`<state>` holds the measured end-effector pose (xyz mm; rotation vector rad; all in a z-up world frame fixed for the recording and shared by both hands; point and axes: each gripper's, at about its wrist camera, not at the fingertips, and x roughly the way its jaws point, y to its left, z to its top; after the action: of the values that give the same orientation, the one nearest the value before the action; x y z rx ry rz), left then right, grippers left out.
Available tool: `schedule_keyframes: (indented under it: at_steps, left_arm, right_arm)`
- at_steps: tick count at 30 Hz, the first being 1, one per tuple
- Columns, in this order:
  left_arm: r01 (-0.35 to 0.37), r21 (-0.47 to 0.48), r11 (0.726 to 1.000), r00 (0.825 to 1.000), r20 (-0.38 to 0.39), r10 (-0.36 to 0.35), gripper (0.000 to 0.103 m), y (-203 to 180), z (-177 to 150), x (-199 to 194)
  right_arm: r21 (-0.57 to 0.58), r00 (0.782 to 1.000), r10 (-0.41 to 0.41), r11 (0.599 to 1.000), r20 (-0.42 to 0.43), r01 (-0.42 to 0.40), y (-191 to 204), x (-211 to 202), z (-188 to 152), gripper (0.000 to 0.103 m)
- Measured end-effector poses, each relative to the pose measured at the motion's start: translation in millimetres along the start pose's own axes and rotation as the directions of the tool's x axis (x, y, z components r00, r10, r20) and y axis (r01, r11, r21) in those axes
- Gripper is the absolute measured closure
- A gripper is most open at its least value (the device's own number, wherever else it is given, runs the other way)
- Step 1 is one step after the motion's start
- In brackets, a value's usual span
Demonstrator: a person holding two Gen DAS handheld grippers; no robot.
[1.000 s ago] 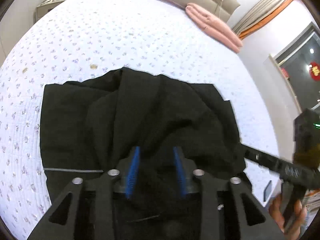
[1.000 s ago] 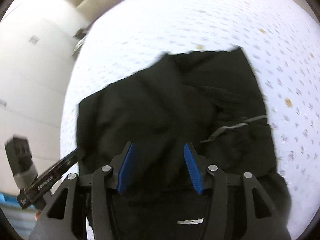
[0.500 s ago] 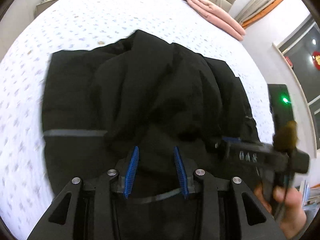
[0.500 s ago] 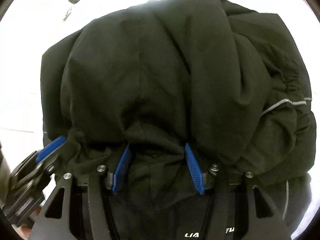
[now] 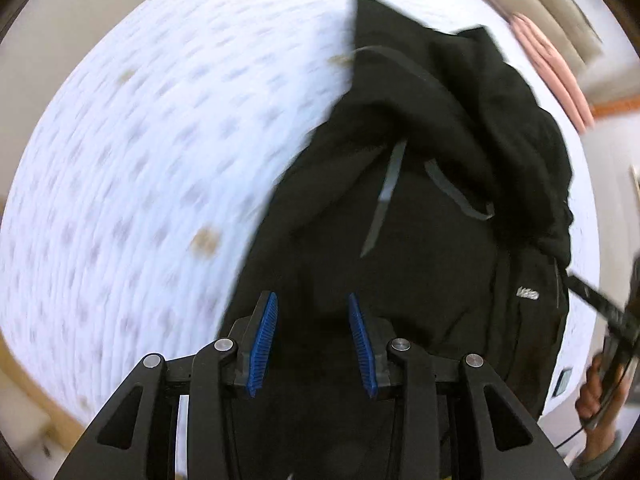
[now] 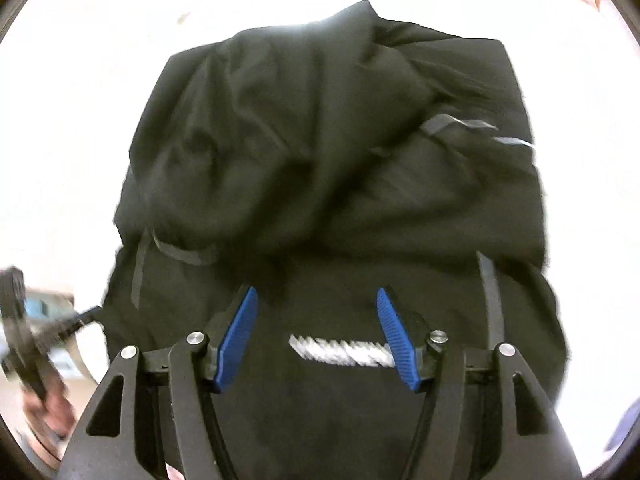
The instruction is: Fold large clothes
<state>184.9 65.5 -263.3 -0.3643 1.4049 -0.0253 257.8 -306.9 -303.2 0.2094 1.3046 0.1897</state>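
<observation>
A large black garment (image 5: 420, 208) with grey stripes and a white logo lies bunched on the white patterned bed (image 5: 140, 160). It fills the right wrist view (image 6: 320, 160). My left gripper (image 5: 312, 336) is open, its blue pads over the garment's near left edge. My right gripper (image 6: 316, 332) is open wide over the garment's near part, just above the white logo (image 6: 340, 354). Neither holds cloth. The right gripper also shows at the far right of the left wrist view (image 5: 600, 304), and the left gripper shows at the far left of the right wrist view (image 6: 40, 340).
A pink folded blanket (image 5: 556, 72) lies at the far side of the bed near the beige headboard (image 5: 560, 0). Bare bed surface stretches to the left of the garment. The bed edge (image 5: 24, 372) curves along the lower left.
Both grippers have let go of the bunched garment and pulled back; the right one has opened wider. The left view has swung left, showing more bare bed. The garment has dropped onto the bed.
</observation>
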Motion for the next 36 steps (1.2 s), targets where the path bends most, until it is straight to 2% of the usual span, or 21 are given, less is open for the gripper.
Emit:
schedule_keyframes:
  at_steps: [4,7,12,17,22,25,27,29,30,33,36]
  left_arm:
    - [-0.042,-0.081,0.996,0.998,-0.056,0.037,0.065,33.3,-37.1,6.6]
    - [-0.018,-0.125,0.992,0.994,-0.105,0.005,0.065,51.7,-59.0,12.4]
    - [0.005,-0.167,0.986,0.99,-0.135,-0.028,0.058,72.7,-91.7,21.3]
    - [0.067,-0.245,0.967,0.986,-0.13,-0.101,0.058,94.5,-116.2,27.2]
    - [0.081,-0.261,0.962,0.986,-0.118,-0.115,0.058,108.1,-129.4,17.3]
    - [0.167,-0.289,0.943,0.964,-0.153,-0.218,0.057,127.3,-139.8,19.9]
    - [0.185,-0.307,0.934,0.959,-0.15,-0.239,0.05,133.3,-143.4,20.9]
    - [0.226,-0.331,0.916,0.948,-0.143,-0.285,0.044,140.8,-150.3,20.6]
    - [0.239,-0.341,0.909,0.942,-0.145,-0.302,0.043,146.6,-155.5,20.5]
    - [0.224,-0.312,0.923,0.937,-0.192,-0.293,0.043,148.7,-166.3,22.7]
    - [0.207,-0.277,0.938,0.936,-0.224,-0.273,0.043,148.0,-168.2,21.6]
  right_arm:
    - [-0.022,0.998,-0.052,0.998,-0.031,0.051,-31.0,-33.1,-46.2,0.038]
    - [0.028,0.996,-0.065,0.997,-0.052,0.067,-65.1,-43.7,-79.4,0.033]
    - [0.166,0.995,-0.024,0.985,-0.1,0.041,-119.9,-42.2,-121.2,0.029]
    - [0.206,0.991,0.011,0.978,-0.132,0.017,-143.7,-38.7,-158.3,0.029]
    - [0.242,0.987,0.068,0.97,-0.147,-0.031,-158.5,-32.0,-183.7,0.028]
    - [0.265,0.978,0.121,0.961,-0.168,-0.073,-167.1,-25.3,-201.9,0.026]
    - [0.281,0.971,0.156,0.954,-0.184,-0.1,-167.4,-13.4,-216.0,0.026]
    - [0.3,0.962,0.199,0.944,-0.188,-0.137,-168.0,-7.4,-227.9,0.025]
    - [0.308,0.958,0.217,0.939,-0.186,-0.153,-164.9,-3.2,-231.8,0.025]
    - [0.321,0.938,0.282,0.924,-0.204,-0.208,-159.2,3.3,-246.1,0.025]
    - [0.283,0.924,0.29,0.934,-0.251,-0.216,-145.1,9.3,-257.1,0.024]
